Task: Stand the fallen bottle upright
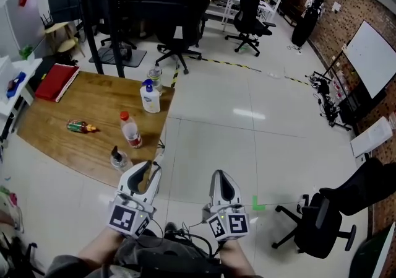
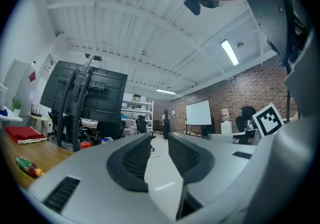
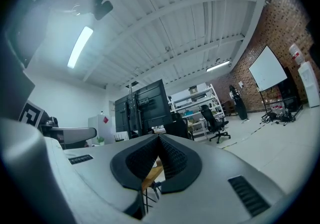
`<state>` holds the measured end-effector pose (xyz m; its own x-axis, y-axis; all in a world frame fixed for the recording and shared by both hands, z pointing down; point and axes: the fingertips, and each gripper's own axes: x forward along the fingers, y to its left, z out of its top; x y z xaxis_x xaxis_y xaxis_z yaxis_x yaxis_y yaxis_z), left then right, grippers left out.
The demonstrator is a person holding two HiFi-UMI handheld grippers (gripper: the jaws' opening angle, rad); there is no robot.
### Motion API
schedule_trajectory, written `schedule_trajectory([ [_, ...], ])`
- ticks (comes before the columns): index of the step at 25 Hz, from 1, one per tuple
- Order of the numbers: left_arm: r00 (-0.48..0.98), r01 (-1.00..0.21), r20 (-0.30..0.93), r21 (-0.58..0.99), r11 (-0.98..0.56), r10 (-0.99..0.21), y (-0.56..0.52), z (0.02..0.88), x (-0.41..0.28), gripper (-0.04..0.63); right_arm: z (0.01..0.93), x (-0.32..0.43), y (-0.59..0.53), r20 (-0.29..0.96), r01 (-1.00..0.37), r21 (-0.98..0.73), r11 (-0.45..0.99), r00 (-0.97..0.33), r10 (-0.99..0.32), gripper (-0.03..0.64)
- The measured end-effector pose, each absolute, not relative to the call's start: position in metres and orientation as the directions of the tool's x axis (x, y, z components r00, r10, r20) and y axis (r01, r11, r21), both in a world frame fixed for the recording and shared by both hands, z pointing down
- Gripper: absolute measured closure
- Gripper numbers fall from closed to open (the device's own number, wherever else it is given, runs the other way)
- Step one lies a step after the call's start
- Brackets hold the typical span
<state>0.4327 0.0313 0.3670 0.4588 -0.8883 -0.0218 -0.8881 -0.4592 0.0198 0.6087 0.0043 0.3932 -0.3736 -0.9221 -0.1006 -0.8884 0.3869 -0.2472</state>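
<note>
**Fallen bottle lies on the table, both grippers away from it**

Fallen bottle lies on its side on the wooden table, in the left part of the head view. It is small and has a green and red label. Farther back on the left, a red folder rests flat on the same table. To the right of the fallen bottle, a bottle with a red cap stands upright, and a small clear bottle with a dark top stands near the table's front edge. A white pump bottle stands at the far right edge of the table.

The left gripper is low in the head view, just beside the table's near corner and well apart from the fallen bottle. Its jaws stand apart with a narrow gap, and only the floor shows between them. The right gripper is over the pale floor to the right, with its jaw tips pressed together on nothing.
</note>
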Motion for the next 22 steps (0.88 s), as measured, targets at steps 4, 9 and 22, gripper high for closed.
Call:
schedule_trajectory([
  [4, 0.464, -0.885, -0.007, 0.015, -0.465, -0.886, 0.017, 0.371, 0.443, 0.472, 0.394, 0.61, -0.013, -0.099, -0.885, -0.247, 0.394, -0.381, -0.919, 0.604],
  [9, 0.487, -0.873, -0.007, 0.034, -0.487, -0.873, 0.005, 0.374, 0.456, 0.472, 0.406, 0.612, -0.016, -0.067, -0.883, -0.242, 0.402, -0.398, -0.915, 0.604],
  [22, 0.491, -0.871, -0.023, -0.012, -0.491, -0.871, 0.003, 0.364, 0.457, 0.472, 0.405, 0.609, -0.024, -0.092, -0.883, -0.242, 0.402, -0.391, -0.916, 0.604],
])
